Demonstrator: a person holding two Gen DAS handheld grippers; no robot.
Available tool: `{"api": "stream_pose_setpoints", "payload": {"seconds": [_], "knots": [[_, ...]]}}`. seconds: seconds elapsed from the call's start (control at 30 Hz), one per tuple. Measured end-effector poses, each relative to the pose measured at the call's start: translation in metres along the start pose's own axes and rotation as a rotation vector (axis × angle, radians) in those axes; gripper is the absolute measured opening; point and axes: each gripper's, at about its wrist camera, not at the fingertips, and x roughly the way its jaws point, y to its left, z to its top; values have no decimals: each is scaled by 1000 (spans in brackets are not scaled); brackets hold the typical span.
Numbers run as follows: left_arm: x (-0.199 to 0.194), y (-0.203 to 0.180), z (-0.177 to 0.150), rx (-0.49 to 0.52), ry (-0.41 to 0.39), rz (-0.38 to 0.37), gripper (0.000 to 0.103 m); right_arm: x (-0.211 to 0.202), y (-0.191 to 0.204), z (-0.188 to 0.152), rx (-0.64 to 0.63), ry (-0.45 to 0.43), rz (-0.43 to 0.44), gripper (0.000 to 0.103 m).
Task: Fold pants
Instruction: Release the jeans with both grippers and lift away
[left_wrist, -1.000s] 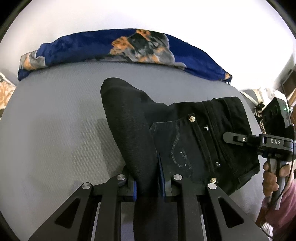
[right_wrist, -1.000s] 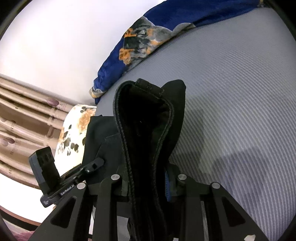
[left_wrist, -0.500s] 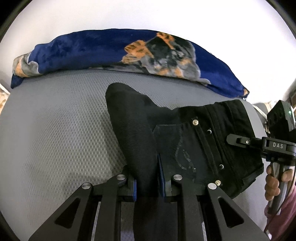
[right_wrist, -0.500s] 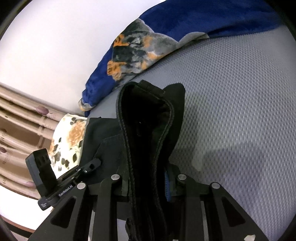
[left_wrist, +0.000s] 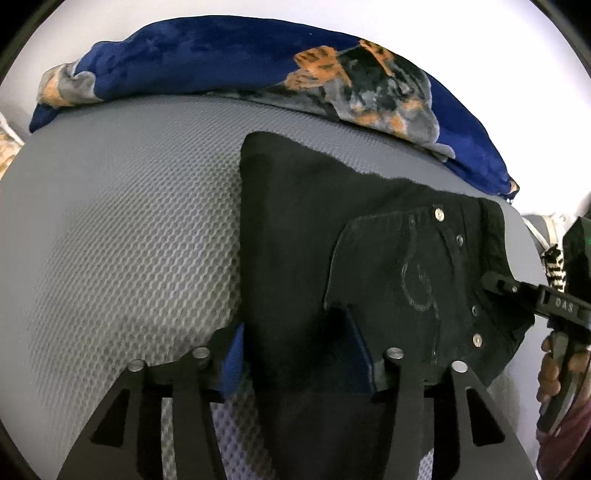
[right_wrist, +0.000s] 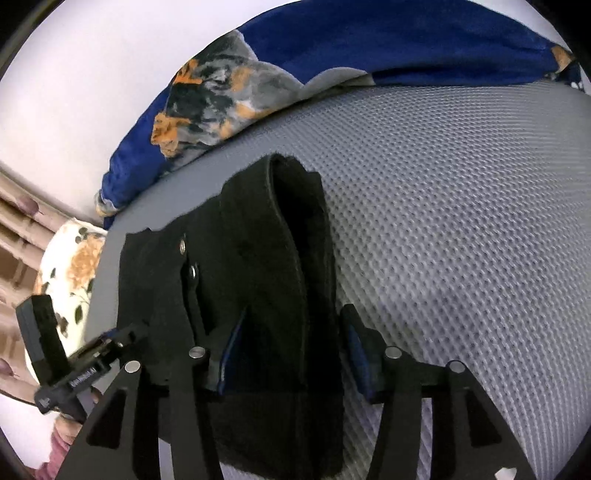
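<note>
the black denim pants (left_wrist: 332, 240) lie folded on the grey textured mattress (left_wrist: 129, 221), waistband and riveted pocket toward the right gripper (right_wrist: 288, 354). the left gripper (left_wrist: 303, 354) has its jaws opening, the blue pads clear of the cloth that runs between them. the right gripper's jaws are opening too, released, with fabric between. a blue patterned blanket (left_wrist: 221, 59) lies bunched along the far edge.

I see a grey bed (left_wrist: 122, 229) with a waffle-textured cover filling most of both views. A blue blanket (left_wrist: 207, 62) with an orange-and-grey print is bunched along its far edge, against a plain white wall (right_wrist: 85, 74). A floral pillow (right_wrist: 74, 266) and beige curtain (right_wrist: 18, 206) sit off the bed's corner.
</note>
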Motion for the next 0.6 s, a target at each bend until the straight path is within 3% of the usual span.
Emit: {"api": "stream_pose_setpoints", "payload": {"seconds": [0.4, 0.6], "knots": [[-53, -25, -50, 63, -62, 244, 58, -57, 27, -42, -65, -106, -114, 51], [-92, -42, -74, 98, -118, 299, 58, -90, 53, -71, -107, -175, -123, 59]]}}
